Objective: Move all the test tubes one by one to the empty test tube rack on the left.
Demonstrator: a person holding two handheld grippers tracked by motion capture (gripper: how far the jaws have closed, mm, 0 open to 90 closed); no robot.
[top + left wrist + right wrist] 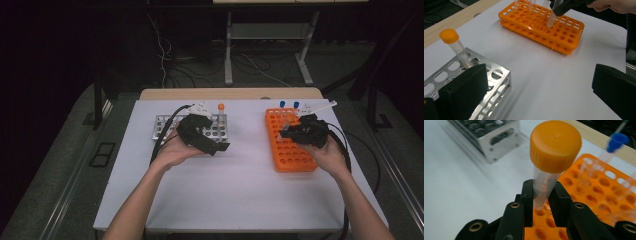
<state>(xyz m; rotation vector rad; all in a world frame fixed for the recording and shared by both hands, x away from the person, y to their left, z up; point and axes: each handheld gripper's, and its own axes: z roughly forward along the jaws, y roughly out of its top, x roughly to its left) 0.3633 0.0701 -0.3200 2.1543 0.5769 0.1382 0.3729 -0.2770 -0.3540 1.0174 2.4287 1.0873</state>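
My right gripper [544, 195] is shut on a clear tube with an orange cap [555, 145], gripping its body below the cap. The tube's tip hangs just over a hole of the orange rack [599, 185]. In the left gripper view the same tube [551, 20] hangs tilted above the orange rack [541, 27]. My left gripper [539, 92] stands wide open with nothing between its jaws, beside the metal rack [496, 75]. A second orange-capped tube [450, 37] stands in that metal rack. From above, the left gripper [212, 135] is over the metal rack [165, 125] and the right gripper [289, 133] over the orange rack [295, 160].
Two blue-capped tubes [282, 104] stand at the far end of the orange rack. Both racks sit on a white sheet [240, 185] over a wooden table whose far edge [230, 93] shows. Black cables [162, 142] trail from the grippers.
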